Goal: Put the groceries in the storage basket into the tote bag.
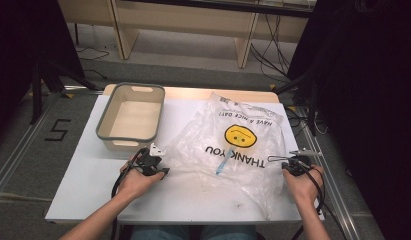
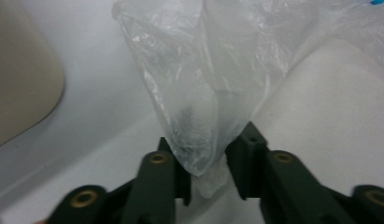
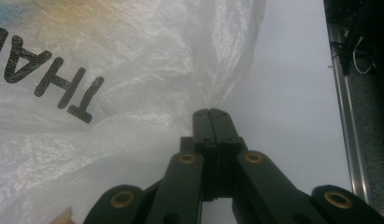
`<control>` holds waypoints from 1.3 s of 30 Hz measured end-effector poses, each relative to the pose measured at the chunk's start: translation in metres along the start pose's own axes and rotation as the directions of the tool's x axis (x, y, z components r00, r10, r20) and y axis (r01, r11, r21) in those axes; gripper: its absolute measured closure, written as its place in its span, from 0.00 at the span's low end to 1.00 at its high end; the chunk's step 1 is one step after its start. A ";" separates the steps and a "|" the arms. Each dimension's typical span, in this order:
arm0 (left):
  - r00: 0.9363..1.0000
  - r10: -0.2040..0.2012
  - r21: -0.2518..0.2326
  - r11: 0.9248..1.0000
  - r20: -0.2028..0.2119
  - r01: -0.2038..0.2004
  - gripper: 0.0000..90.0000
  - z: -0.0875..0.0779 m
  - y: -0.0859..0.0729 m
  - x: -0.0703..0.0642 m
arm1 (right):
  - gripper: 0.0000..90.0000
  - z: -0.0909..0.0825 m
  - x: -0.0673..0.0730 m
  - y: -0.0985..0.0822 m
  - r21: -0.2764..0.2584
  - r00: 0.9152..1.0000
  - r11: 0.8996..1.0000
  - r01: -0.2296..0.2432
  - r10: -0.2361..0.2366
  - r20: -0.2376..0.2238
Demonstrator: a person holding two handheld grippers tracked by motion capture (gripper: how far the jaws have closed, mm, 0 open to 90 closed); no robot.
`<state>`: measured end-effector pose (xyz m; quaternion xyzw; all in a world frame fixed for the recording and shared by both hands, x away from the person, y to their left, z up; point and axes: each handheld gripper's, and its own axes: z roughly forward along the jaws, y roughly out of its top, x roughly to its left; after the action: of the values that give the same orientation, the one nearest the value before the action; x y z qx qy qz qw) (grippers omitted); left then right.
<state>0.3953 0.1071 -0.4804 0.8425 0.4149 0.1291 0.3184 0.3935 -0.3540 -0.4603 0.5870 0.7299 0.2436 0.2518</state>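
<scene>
Bag [image 1: 233, 145] pinched at both sides — right gripper [image 3: 211, 112] clamped on film, left gripper [image 2: 208, 161] part-open around a bunched corner.

Each hand-held gripper [image 1: 164, 171] has black jaws with brass-ringed pivots (black cables trailing); forearms bare.

high view overhead facing forward, gripper views close, sharing plastic bag [image 1: 233, 145]

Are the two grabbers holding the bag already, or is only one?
The right gripper looks done: its jaws are pinched shut on the edge of the plastic bag. The left gripper has a bunched corner of the bag between its jaws, with a gap showing, so that grip seems unfinished. The bag lies flat on the table, not yet lifted. The basin is empty.
</scene>
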 end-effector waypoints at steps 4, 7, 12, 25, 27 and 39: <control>1.000 0.022 0.020 1.000 -0.002 -0.022 0.97 -0.004 0.001 -0.005 | 1.00 0.002 0.000 0.001 -0.001 1.000 1.000 -0.002 0.002 0.003; 0.999 0.026 0.034 0.999 0.018 -0.027 0.99 -0.009 0.000 -0.013 | 1.00 0.003 0.001 0.003 -0.011 1.000 1.000 0.000 0.000 0.006; 0.995 0.063 0.064 0.996 0.078 -0.068 0.99 -0.021 -0.008 -0.036 | 1.00 0.008 0.003 0.009 -0.038 1.000 0.999 0.012 -0.011 0.016; 0.984 0.117 0.062 0.990 0.134 -0.126 0.97 -0.024 -0.012 -0.062 | 1.00 0.024 0.011 0.021 -0.086 0.999 0.995 0.043 -0.043 0.001; 0.987 0.104 0.054 0.992 0.119 -0.111 0.91 -0.026 -0.013 -0.060 | 1.00 0.023 0.011 0.021 -0.093 0.999 0.995 0.044 -0.045 -0.003; 0.999 0.023 0.013 1.000 0.030 -0.023 0.28 -0.041 -0.029 -0.052 | 0.66 -0.013 0.003 0.021 -0.179 0.997 0.984 -0.012 -0.002 -0.079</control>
<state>0.3252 0.0968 -0.4650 0.8511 0.4012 0.1174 0.3176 0.4000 -0.3476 -0.4371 0.5537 0.7129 0.3319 0.2738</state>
